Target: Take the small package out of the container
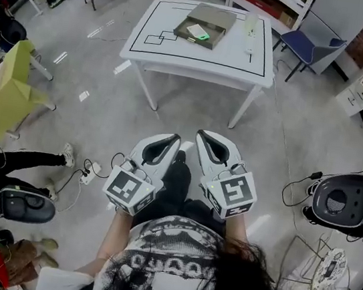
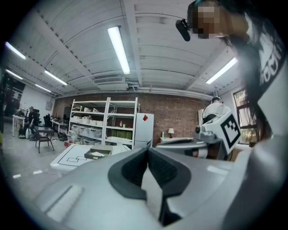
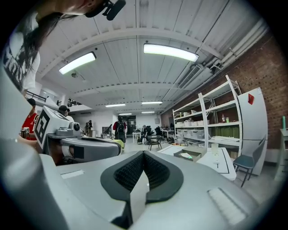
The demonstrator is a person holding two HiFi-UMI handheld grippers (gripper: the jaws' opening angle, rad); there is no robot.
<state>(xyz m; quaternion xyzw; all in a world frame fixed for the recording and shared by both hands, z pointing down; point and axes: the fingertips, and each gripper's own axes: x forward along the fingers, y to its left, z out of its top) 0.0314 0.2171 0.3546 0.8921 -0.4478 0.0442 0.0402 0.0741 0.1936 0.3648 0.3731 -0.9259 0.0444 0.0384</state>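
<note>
Both clamped shut on nothing: left gripper [image 1: 176, 137] and right gripper [image 1: 200, 134], side by side, well short of the white table [image 1: 182, 52]. On that table, clear from the head view only: open grey container [image 1: 206, 25], small package [image 1: 198, 31] lying flat inside, green at one corner. From the gripper views instead: package a mere pale sliver, white shelving [image 2: 105, 121] and brick wall [image 2: 173, 114] beyond the table. Blue chair [image 1: 309, 48] just beside the table.
</note>
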